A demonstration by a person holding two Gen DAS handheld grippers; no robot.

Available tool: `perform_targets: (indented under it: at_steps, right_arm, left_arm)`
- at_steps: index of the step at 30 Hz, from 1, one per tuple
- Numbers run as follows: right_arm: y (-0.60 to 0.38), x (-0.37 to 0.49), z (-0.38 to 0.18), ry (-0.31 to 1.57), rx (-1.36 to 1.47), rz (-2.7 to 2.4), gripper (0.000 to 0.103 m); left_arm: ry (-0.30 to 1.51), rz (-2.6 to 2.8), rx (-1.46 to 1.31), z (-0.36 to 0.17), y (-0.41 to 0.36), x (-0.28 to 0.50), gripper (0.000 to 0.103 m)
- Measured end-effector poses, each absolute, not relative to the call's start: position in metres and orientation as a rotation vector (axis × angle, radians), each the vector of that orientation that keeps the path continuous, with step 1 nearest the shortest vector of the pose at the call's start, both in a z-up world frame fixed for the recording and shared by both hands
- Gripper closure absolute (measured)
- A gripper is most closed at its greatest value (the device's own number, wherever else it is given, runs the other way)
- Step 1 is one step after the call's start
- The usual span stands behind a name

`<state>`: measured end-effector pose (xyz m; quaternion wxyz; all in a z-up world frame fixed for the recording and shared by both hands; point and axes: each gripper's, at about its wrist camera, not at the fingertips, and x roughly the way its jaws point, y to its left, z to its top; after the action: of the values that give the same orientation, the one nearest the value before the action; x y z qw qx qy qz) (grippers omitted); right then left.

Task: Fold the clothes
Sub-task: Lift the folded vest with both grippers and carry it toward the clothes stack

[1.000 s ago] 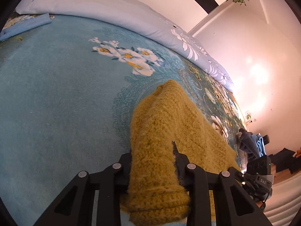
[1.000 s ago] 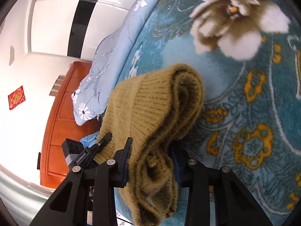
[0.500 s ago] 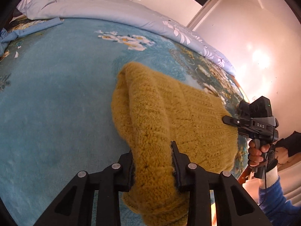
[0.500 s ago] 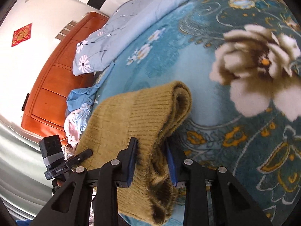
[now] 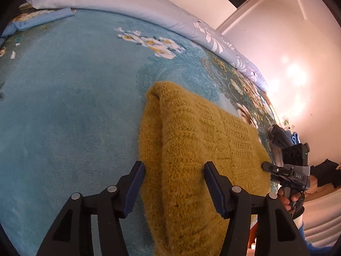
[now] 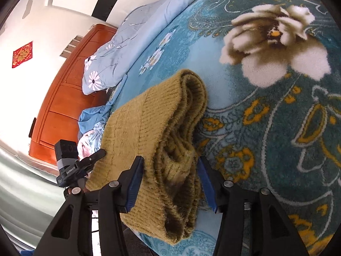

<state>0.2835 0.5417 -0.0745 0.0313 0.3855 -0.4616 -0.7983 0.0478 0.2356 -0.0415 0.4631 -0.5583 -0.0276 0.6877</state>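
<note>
A folded mustard-yellow knit sweater [image 5: 191, 140] lies on a teal flowered blanket [image 5: 64, 106]. My left gripper [image 5: 173, 166] is open, its fingers standing on either side of the sweater's near end. My right gripper [image 6: 170, 164] is open too, its blue-padded fingers straddling the sweater's [image 6: 153, 123] other, layered end. Each gripper shows in the other's view: the right one [image 5: 287, 170] at the sweater's far edge, the left one [image 6: 78, 164] likewise.
A light blue flowered duvet [image 5: 149, 6] lies bunched along the far side of the bed. Crumpled blue and pink clothes [image 6: 93, 123] sit by the orange wooden headboard [image 6: 64, 98]. A white wall [image 5: 287, 53] stands beyond the bed's edge.
Both grippers were shut on the sweater's ends and have opened. The sweater has come down and now rests flat on the blanket.
</note>
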Motion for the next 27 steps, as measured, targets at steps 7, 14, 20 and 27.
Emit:
perform_targets:
  at_steps: [7, 14, 20, 27]
  right_arm:
    - [0.533, 0.265, -0.074, -1.405, 1.210, -2.495, 0.045]
    - [0.528, 0.262, -0.069, -1.422, 1.217, -2.503, 0.061]
    - [0.521, 0.272, -0.035, -1.380, 1.160, -2.523, 0.064]
    - [0.535, 0.307, 0.022, -1.260, 1.106, -2.625, 0.064]
  left_arm:
    - [-0.124, 1.584, -1.415, -0.053, 0.245, 0.039, 0.039]
    - [-0.089, 1.602, -1.330, -0.041, 0.246, 0.051, 0.069]
    - [-0.100, 1.621, -1.227, -0.004, 0.240, 0.079, 0.072]
    - [-0.085, 1.599, -1.108, 0.050, 0.261, 0.127, 0.072]
